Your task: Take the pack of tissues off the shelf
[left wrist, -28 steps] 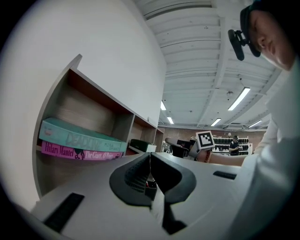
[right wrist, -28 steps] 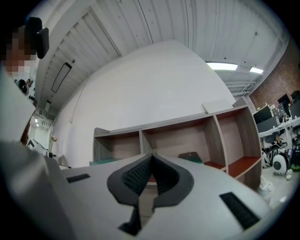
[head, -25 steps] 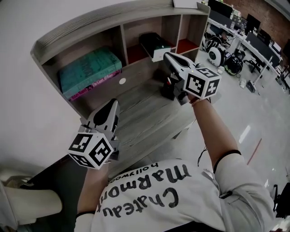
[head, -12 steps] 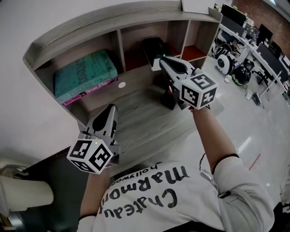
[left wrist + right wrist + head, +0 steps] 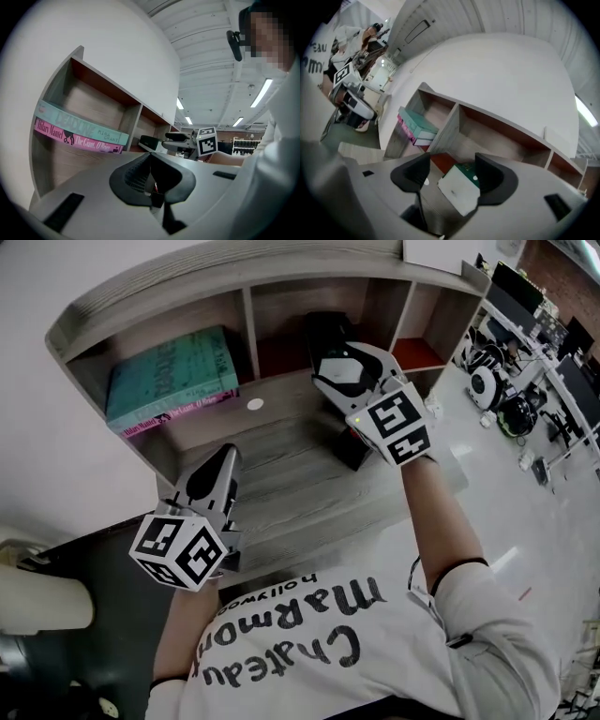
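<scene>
Right gripper (image 5: 452,172): fingers (image 5: 410,176) apart, they have just been opening. The gap is lined up on the pack of tissues (image 5: 458,193). Its white end shows between the fingers, and no pad presses on it as far as I can see. The spread looks wider than the pack, likely so it can slide over the end before closing. The fingers stand to either side of the pack, which suits a grip on its long sides.

In the head view the right gripper (image 5: 342,367) is at the mouth of the middle compartment of the shelf (image 5: 187,282). The pack (image 5: 322,326) lies flat on that compartment's floor, dark top up, end toward the front. That makes it reachable without going deep.

Left gripper (image 5: 151,161): fingers together, nothing in them. It is held low over the desk (image 5: 291,493), well apart from the pack. It looks parked out of the way, since one gripper is enough here.

The teal book (image 5: 169,376) lies on the pink book (image 5: 75,138) in the left compartment, behind a divider and clear of the reach.

Judgement: this is the approach and the grasp is not yet made. The next move is to go in a bit further and then close.
</scene>
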The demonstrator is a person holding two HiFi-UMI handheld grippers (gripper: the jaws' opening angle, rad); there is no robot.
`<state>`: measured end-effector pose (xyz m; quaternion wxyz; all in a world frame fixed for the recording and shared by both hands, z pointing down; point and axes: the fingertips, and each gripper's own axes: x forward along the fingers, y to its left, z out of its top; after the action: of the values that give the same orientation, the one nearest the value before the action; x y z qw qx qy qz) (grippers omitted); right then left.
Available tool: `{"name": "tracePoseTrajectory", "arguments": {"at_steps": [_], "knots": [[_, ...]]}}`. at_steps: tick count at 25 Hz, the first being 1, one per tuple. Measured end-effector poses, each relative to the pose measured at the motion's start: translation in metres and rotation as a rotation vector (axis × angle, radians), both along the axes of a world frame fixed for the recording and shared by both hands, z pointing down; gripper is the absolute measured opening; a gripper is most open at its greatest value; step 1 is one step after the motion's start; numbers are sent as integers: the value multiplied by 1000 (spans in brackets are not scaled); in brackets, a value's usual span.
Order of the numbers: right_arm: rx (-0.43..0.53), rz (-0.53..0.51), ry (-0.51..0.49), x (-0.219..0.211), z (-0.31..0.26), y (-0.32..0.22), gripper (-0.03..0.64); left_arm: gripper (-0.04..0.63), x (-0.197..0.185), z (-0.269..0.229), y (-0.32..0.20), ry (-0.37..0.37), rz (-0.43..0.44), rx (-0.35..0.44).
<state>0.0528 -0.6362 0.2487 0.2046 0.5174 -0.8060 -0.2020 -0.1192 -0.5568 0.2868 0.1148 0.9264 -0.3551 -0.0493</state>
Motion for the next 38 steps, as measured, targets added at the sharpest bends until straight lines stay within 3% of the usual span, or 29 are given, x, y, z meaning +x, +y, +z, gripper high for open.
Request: {"name": "tracePoseTrajectory", "arguments": {"at_steps": [2,5,12,16,22,28,31,35,38], "knots": [[-12,-19,109,-7,11,-3,367,18,2,0,1,6,-15,-6],[-27,-14,260,-8,29,-10,429,18,3,1,2,0,-37,-6],[2,47,388,5,45,-30,426,18,7,3,3,-16,-95,-7],[33,42,428,11,49,-37,422,18,17,5,5,-24,-118,-8],[110,38,565,18,59,-46,413,18,40,18,6,-22,-154,-32],[215,11,561,23,61,-43,368,18,62,29,14,6,-208,-50],[249,6,547,24,61,-42,356,18,66,35,20,-16,-233,-61],[261,16,515,26,58,-42,341,18,60,29,27,-30,-273,-44],[237,10,433,30,51,-43,333,18,52,26,33,-21,-302,-44]]}}
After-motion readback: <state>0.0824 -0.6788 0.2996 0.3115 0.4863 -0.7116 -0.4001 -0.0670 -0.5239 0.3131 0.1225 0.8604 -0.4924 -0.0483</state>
